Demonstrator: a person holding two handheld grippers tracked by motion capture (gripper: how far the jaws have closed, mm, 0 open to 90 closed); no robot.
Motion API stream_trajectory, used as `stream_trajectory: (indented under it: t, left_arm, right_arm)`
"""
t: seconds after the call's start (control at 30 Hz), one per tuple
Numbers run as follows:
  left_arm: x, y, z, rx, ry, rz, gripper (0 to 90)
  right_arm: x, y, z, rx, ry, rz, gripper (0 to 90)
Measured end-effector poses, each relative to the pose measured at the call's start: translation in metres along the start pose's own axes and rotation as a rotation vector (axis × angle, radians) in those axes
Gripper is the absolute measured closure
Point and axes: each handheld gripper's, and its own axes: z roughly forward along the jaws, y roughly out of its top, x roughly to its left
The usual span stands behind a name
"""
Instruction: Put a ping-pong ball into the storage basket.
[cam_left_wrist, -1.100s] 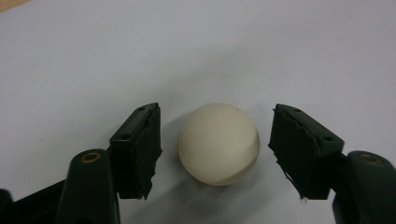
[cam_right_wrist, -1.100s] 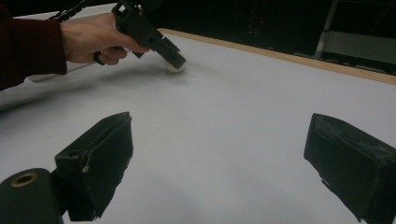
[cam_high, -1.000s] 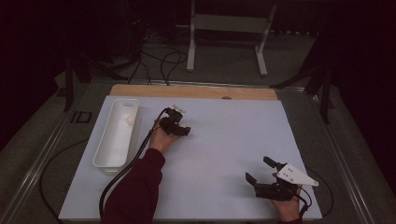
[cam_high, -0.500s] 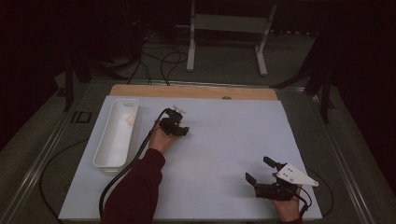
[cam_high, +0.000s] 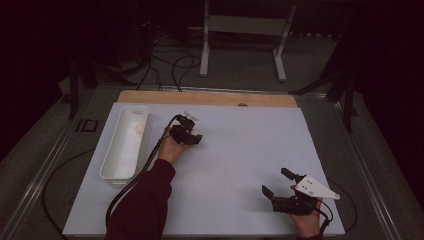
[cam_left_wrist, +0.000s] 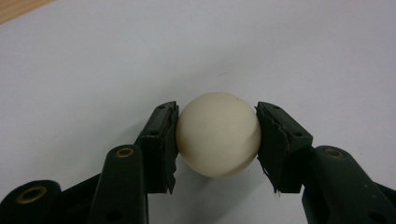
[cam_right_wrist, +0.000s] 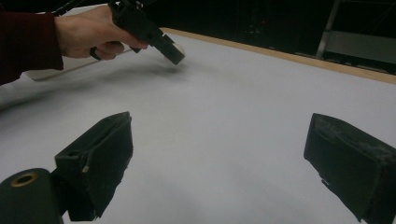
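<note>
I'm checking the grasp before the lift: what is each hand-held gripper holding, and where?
The left hand-held gripper clamps the white ball across its middle. The right hand-held gripper holds nothing.

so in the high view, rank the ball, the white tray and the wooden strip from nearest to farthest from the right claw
1. Ball, up-left, held in the left claw.
2. Wooden strip, along the far edge.
3. White tray, far left.
The right claw sits bottom right.
</note>
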Motion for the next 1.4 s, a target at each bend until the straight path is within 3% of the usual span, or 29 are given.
stream_trajectory:
  t: [0.8, 1.4]
  left_arm:
    - [-0.007, 0.007, -0.026, -0.024, -0.023, 0.052, 50.9]
    - [-0.014, 0.012, -0.052, -0.043, -0.047, 0.13, 50.9]
  right_arm:
    - [0.001, 0.0, 0.001, 0.002, 0.002, 0.0, 7.9]
    - [0.001, 0.0, 0.0, 0.0, 0.002, -0.002, 7.9]
